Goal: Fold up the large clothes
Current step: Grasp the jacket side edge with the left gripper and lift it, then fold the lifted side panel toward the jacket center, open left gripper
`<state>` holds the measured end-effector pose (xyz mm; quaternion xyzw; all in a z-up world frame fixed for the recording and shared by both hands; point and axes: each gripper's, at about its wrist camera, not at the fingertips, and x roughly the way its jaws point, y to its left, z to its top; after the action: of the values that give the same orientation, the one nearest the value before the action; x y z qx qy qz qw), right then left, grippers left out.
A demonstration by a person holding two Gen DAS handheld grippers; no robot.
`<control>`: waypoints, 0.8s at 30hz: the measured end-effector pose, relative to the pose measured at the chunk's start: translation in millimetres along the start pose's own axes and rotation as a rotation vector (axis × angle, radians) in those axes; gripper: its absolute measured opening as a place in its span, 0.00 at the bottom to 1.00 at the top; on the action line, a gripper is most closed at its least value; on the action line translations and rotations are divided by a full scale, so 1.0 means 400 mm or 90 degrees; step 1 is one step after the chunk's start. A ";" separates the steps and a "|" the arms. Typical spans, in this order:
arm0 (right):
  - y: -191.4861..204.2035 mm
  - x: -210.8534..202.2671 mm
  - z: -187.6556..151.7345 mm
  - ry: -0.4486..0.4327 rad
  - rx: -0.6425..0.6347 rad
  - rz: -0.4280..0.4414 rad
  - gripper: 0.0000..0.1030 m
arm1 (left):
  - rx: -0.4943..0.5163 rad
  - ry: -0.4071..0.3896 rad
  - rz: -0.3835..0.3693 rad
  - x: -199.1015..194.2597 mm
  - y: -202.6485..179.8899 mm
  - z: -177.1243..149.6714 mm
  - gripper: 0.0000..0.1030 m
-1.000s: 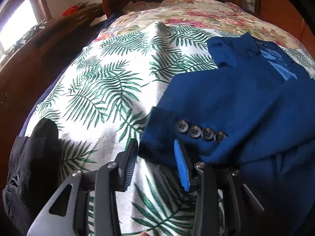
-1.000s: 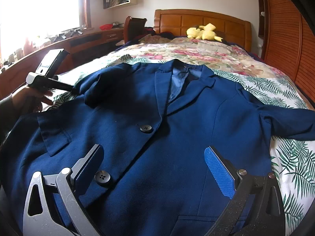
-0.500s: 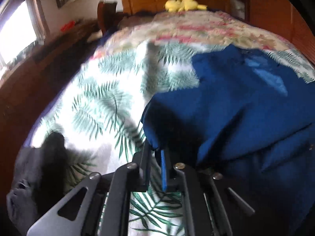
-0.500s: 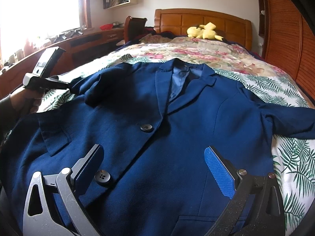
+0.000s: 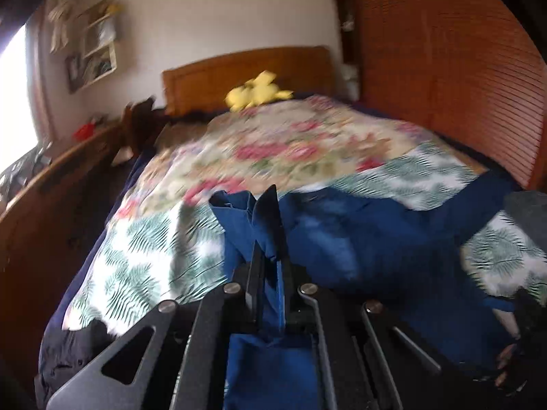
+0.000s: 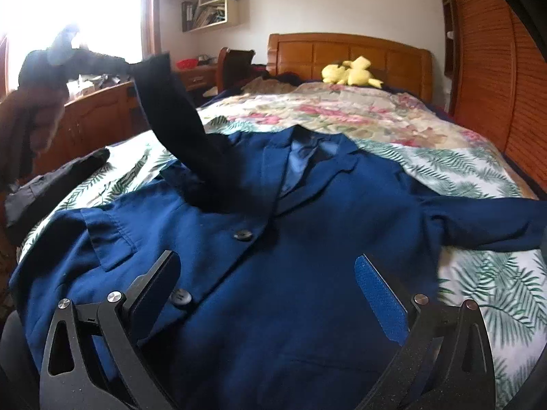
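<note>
The bed (image 6: 471, 184) is covered from its near edge toward the middle by the blue jacket (image 6: 307, 239), laid front-up. Its sleeve (image 6: 177, 130), flat near the bed's left edge a second ago, is now raised, pinched at the cuff by the left gripper (image 5: 270, 239), so folding has begun. The right gripper (image 6: 273, 287) is held spread and empty above the hem.
</note>
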<state>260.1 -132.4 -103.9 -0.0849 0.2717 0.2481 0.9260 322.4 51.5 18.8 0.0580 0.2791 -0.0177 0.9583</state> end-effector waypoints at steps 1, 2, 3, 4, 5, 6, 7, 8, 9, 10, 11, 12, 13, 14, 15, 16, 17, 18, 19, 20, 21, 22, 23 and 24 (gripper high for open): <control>-0.016 -0.014 0.000 -0.003 0.006 -0.004 1.00 | 0.010 -0.009 -0.013 -0.023 -0.036 0.014 0.02; -0.025 -0.024 0.001 -0.005 0.012 -0.006 1.00 | 0.016 -0.013 -0.020 -0.037 -0.056 0.020 0.02; -0.040 -0.036 0.003 -0.009 0.019 -0.008 1.00 | 0.027 -0.019 -0.029 -0.056 -0.085 0.027 0.02; -0.056 -0.051 0.005 -0.015 0.029 -0.011 1.00 | 0.037 -0.024 -0.035 -0.074 -0.113 0.031 0.02; -0.068 -0.061 0.007 -0.019 0.034 -0.012 1.00 | 0.045 -0.026 -0.038 -0.084 -0.130 0.034 0.03; -0.081 -0.075 0.009 -0.026 0.041 -0.013 1.00 | 0.054 -0.028 -0.044 -0.098 -0.155 0.036 0.03; -0.092 -0.089 0.011 -0.032 0.044 -0.016 1.00 | 0.060 -0.028 -0.050 -0.110 -0.177 0.037 0.03; -0.099 -0.098 0.011 -0.036 0.046 -0.018 1.00 | 0.063 -0.030 -0.052 -0.119 -0.191 0.037 0.03; -0.108 -0.109 0.011 -0.042 0.048 -0.021 1.00 | 0.067 -0.032 -0.054 -0.130 -0.207 0.033 0.03; -0.115 -0.118 0.011 -0.045 0.049 -0.024 1.00 | 0.067 -0.034 -0.058 -0.143 -0.220 0.027 0.03; -0.121 -0.124 0.010 -0.046 0.050 -0.024 1.00 | 0.064 -0.035 -0.062 -0.156 -0.234 0.024 0.03; -0.127 -0.132 0.010 -0.050 0.050 -0.025 1.00 | 0.063 -0.035 -0.066 -0.164 -0.243 0.016 0.03; -0.132 -0.139 0.010 -0.052 0.051 -0.027 1.00 | 0.063 -0.035 -0.068 -0.173 -0.252 0.004 0.03; -0.134 -0.141 0.008 -0.053 0.052 -0.027 1.00 | 0.064 -0.036 -0.068 -0.180 -0.262 -0.004 0.03; -0.137 -0.145 0.006 -0.052 0.053 -0.026 1.00 | 0.064 -0.037 -0.068 -0.185 -0.270 -0.018 0.03; -0.140 -0.148 0.003 -0.051 0.053 -0.027 1.00 | 0.061 -0.035 -0.068 -0.188 -0.278 -0.027 0.03; -0.142 -0.151 -0.002 -0.050 0.052 -0.029 1.00 | 0.053 -0.030 -0.071 -0.188 -0.279 -0.045 0.03; -0.143 -0.152 -0.007 -0.048 0.050 -0.032 1.00 | 0.048 -0.026 -0.074 -0.188 -0.279 -0.059 0.03; -0.143 -0.154 -0.011 -0.045 0.048 -0.034 1.00 | 0.040 -0.021 -0.080 -0.186 -0.279 -0.076 0.03; -0.142 -0.154 -0.015 -0.044 0.048 -0.036 1.00 | 0.035 -0.018 -0.083 -0.183 -0.281 -0.091 0.03; -0.142 -0.156 -0.019 -0.042 0.049 -0.038 1.00 | 0.034 -0.013 -0.081 -0.182 -0.281 -0.105 0.04; -0.141 -0.158 -0.021 -0.040 0.050 -0.040 1.00 | 0.035 -0.007 -0.078 -0.177 -0.288 -0.118 0.04; -0.144 -0.160 -0.022 -0.039 0.051 -0.041 1.00 | 0.037 0.001 -0.080 -0.175 -0.291 -0.134 0.05; -0.145 -0.165 -0.024 -0.040 0.054 -0.043 1.00 | 0.040 0.009 -0.086 -0.176 -0.294 -0.151 0.06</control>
<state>237.0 -212.7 -74.9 -0.0467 0.2499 0.2078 0.9446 223.0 -57.8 -5.9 0.0691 0.2884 -0.0903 0.9507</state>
